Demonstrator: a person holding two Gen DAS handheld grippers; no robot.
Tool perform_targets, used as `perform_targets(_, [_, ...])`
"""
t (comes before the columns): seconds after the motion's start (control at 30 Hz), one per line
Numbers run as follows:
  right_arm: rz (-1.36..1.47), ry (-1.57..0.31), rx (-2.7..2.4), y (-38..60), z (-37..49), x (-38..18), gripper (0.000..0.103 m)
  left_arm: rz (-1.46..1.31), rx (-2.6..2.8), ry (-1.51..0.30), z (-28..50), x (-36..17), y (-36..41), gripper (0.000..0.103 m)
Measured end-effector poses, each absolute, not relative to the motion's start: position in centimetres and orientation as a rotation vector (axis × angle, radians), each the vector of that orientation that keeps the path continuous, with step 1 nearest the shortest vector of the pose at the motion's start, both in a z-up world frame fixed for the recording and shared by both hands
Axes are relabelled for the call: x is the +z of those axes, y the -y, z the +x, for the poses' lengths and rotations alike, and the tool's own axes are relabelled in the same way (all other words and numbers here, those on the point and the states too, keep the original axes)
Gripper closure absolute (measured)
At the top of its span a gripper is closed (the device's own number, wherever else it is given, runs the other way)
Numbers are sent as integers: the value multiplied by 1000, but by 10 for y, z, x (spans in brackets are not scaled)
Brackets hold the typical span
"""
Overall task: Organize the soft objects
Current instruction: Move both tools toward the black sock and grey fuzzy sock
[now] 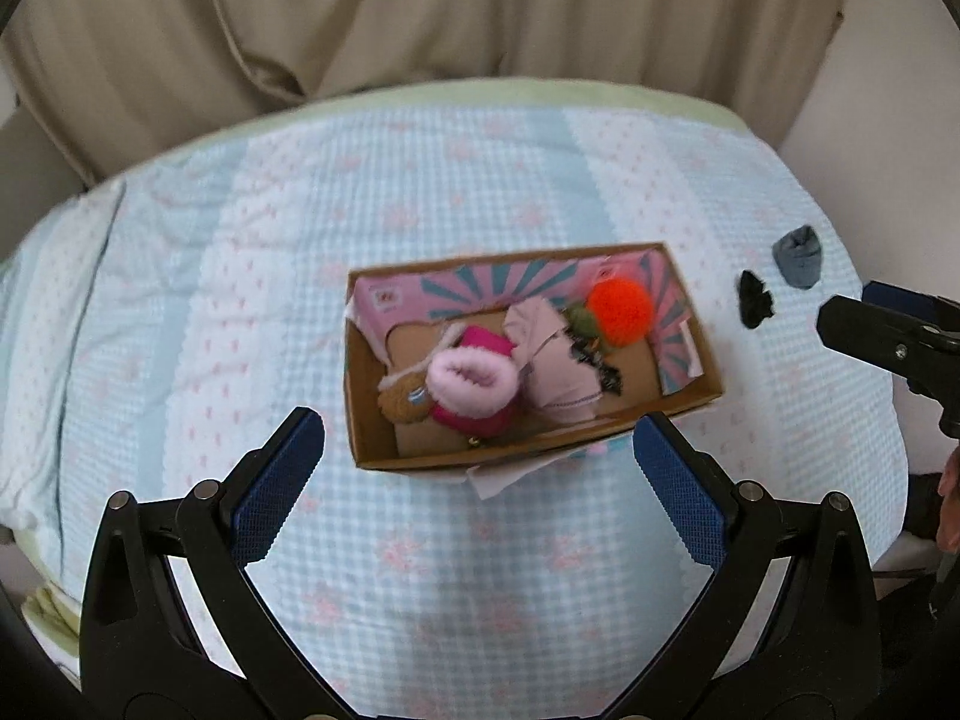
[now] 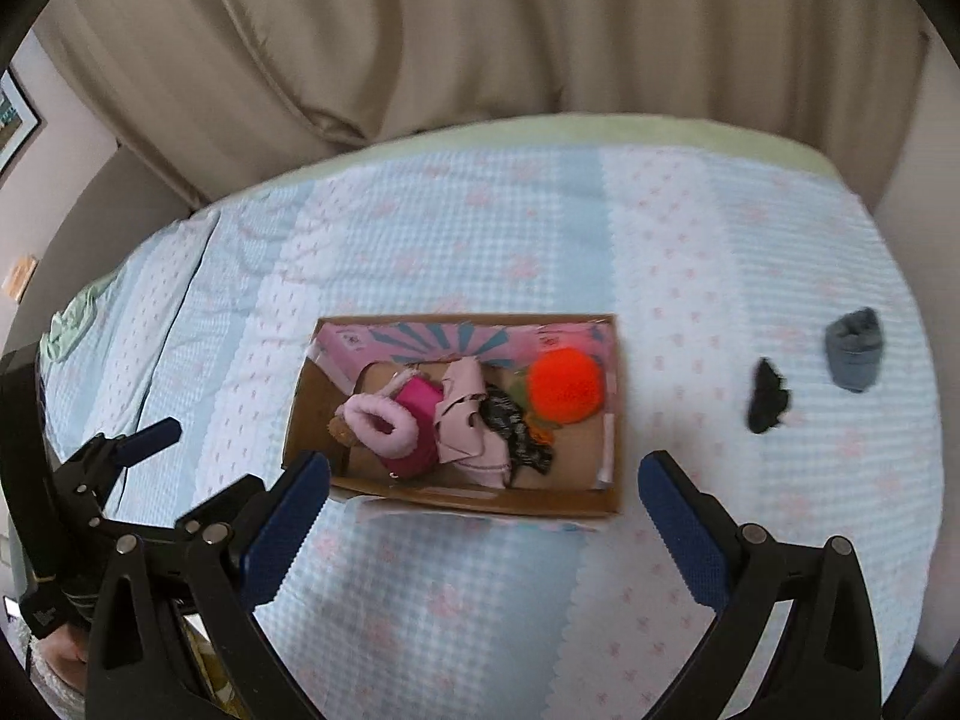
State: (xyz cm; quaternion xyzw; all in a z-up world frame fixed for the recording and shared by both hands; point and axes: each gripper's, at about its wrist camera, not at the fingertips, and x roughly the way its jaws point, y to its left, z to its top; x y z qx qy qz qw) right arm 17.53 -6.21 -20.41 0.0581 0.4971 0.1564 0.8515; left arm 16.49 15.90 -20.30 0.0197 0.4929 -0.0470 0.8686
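1. Right, both tools are up over the bed [image 2: 690, 252], empty: my left tool [image 1: 480, 468] has its jaws spread wide, and my right tool [image 2: 483, 510] is spread just as wide.
2. Most of the soft stuff already sits in the cardboard box [image 2: 456, 495]: pink fuzzy bootie [image 2: 384, 426], orange pompom [image 2: 564, 384], pink cloth [image 2: 468, 426].
3. Two pieces lie loose on the bedspread, off to the right of the box: a small black scrap [image 2: 767, 399] and, further right and a touch farther, a grey-blue sock [image 2: 855, 354].
4. Both lie right of and beyond my right tool, well apart from it; my left tool hangs over the box's near edge, further off.
5. So I'd judge the right tool takes the black scrap, which runs roughly near-to-far.
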Motion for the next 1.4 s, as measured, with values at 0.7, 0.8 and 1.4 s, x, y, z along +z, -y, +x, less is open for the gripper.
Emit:
perform_targets(0.7, [103, -902, 115, 304, 138, -166, 1, -17, -124, -938, 154, -175, 55, 0])
perform_targets(0.8, [96, -900, 115, 335, 145, -176, 1, -19, -126, -948, 162, -191, 93, 0])
perform_targets(1.4, [86, -916, 119, 408, 244, -291, 1, 15, -205, -1011, 263, -344, 204, 1])
